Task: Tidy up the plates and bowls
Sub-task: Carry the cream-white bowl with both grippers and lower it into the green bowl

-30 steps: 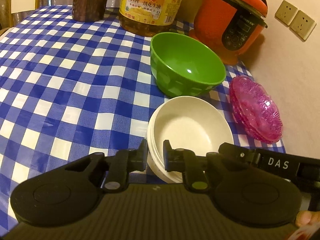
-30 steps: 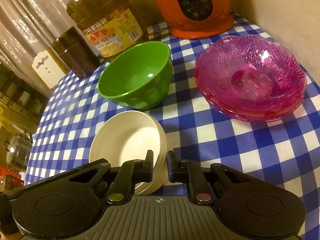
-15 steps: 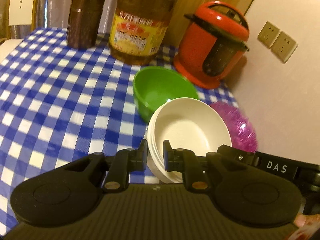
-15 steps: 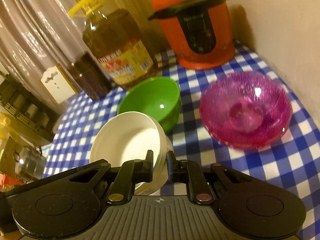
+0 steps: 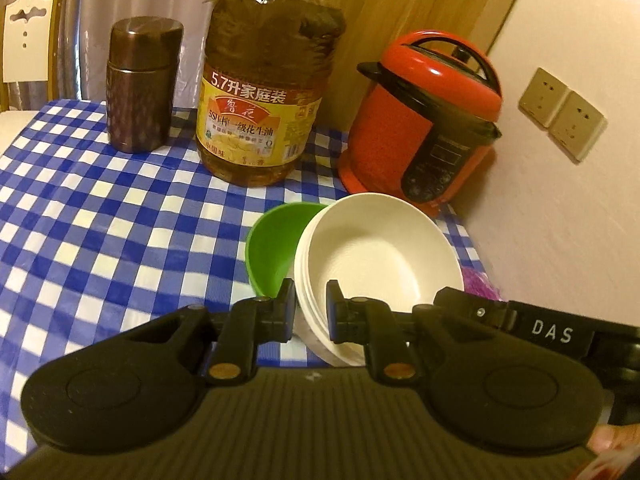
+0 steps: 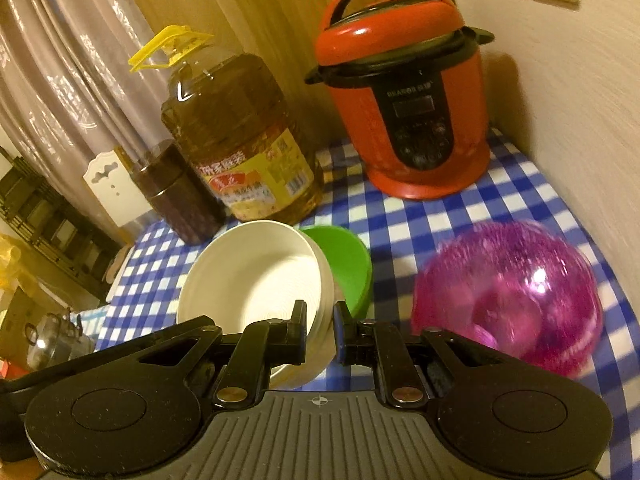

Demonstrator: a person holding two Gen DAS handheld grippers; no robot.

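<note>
The stack of white bowls [image 5: 376, 256] hangs above the desk [image 5: 100, 216], pinched on opposite sides of its rim; the left gripper [image 5: 310, 312] has its jaws clamped on the near-left rim, one finger inside and one outside; the right gripper [image 6: 320, 334] has its jaws clamped likewise on the near-right rim; the stack tilts toward the cameras. Just behind and below it stands the green bowl [image 6: 344, 264], partly hidden; to the right lie the pink glass plates [image 6: 508, 300], blurred. Farther back on the blue checked cloth stand an oil bottle [image 5: 264, 92], a brown canister [image 5: 140, 84] and a red pressure cooker [image 6: 404, 92] by the wall.
</note>
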